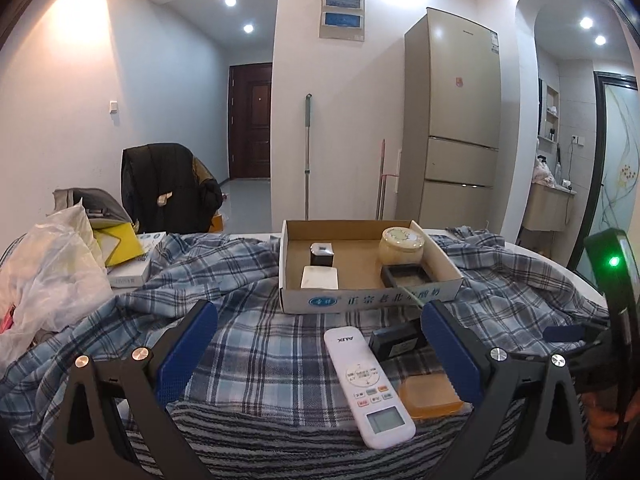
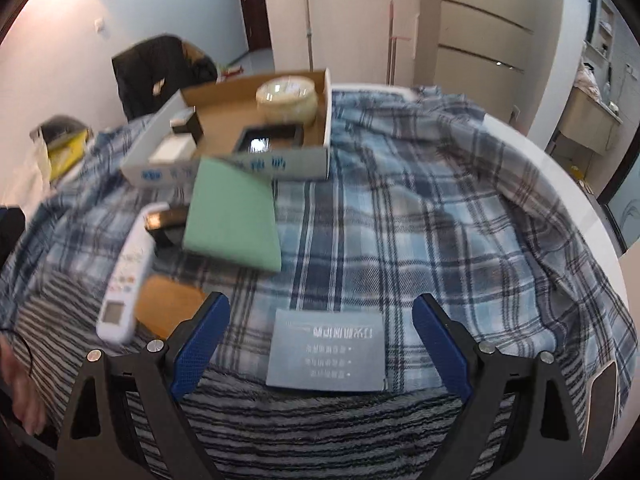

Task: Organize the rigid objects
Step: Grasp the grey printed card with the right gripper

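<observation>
A cardboard box [image 1: 291, 264] stands on the plaid cloth and holds a round cream jar [image 1: 402, 245], a small black cube [image 1: 322, 254], a white block [image 1: 320, 278] and a black tray [image 1: 406, 274]. In front of it lie a white remote [image 1: 366, 376], a black item [image 1: 396, 342] and an amber block [image 1: 432, 398]. My left gripper [image 1: 320, 344] is open above the remote. My right gripper [image 2: 320, 332] is open around a grey-blue card box [image 2: 326, 354]. A green flat piece [image 2: 232, 216], the remote [image 2: 126, 272], the amber block [image 2: 168, 306] and the cardboard box [image 2: 224, 170] lie farther off.
A white plastic bag [image 1: 48, 276], yellow packet [image 1: 118, 242] and white boxes [image 1: 132, 268] crowd the table's left side. A chair with a black jacket [image 1: 168, 188] stands behind. A striped fuzzy cloth [image 2: 312, 420] covers the near edge. The table's white rim [image 2: 560, 168] curves at right.
</observation>
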A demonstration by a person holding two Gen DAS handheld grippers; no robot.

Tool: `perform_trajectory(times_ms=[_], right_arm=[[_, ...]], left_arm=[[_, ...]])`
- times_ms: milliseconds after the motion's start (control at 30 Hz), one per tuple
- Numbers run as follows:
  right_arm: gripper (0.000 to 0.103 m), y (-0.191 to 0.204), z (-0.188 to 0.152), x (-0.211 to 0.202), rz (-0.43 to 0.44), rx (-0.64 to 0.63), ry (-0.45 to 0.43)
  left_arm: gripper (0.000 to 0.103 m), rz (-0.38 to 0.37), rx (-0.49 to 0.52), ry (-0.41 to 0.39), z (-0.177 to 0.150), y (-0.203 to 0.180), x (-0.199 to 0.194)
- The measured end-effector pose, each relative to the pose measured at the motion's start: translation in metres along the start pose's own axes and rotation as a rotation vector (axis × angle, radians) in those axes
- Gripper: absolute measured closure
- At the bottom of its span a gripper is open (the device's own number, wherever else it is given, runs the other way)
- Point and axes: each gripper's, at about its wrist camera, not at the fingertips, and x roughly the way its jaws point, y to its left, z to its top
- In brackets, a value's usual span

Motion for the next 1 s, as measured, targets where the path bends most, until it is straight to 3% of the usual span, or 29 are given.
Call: perform_trajectory(times_ms=[233, 433, 500, 600, 733, 900, 1000], right_arm=[[0.011, -0.001, -0.005, 0.008, -0.016, 0.004, 0.037], [0.013, 0.012, -0.009, 0.011, -0.053, -0.065, 0.046], [0.02, 0.012, -0.01, 0.012, -0.07, -0.068, 0.05], [0.04, 0.009, -0.011, 0.014, -0.08, -0.058, 0.061], [0.041, 0.009, -0.01, 0.01, -0.039, -0.053, 0.042], [0.04, 0.006, -0.007, -0.007, -0.022, -0.036, -0.049], [0.04, 0.008, -0.007, -0.004, -0.008, -0.046, -0.026]], left_arm=[[0.0, 0.019, -0.046, 0.027, -0.002, 0.01, 0.005], [0.0, 0.022, -0.041, 0.03, -0.003, 0.008, 0.007], [0.0, 0.022, -0.043, 0.032, -0.003, 0.008, 0.007], [0.0, 0.027, -0.05, 0.036, -0.003, 0.01, 0.007], [0.0, 0.035, -0.056, 0.047, -0.002, 0.012, 0.009], [0.0, 0.037, -0.056, 0.046, -0.002, 0.013, 0.01], [0.0, 0.037, -0.056, 0.051, -0.002, 0.013, 0.01]])
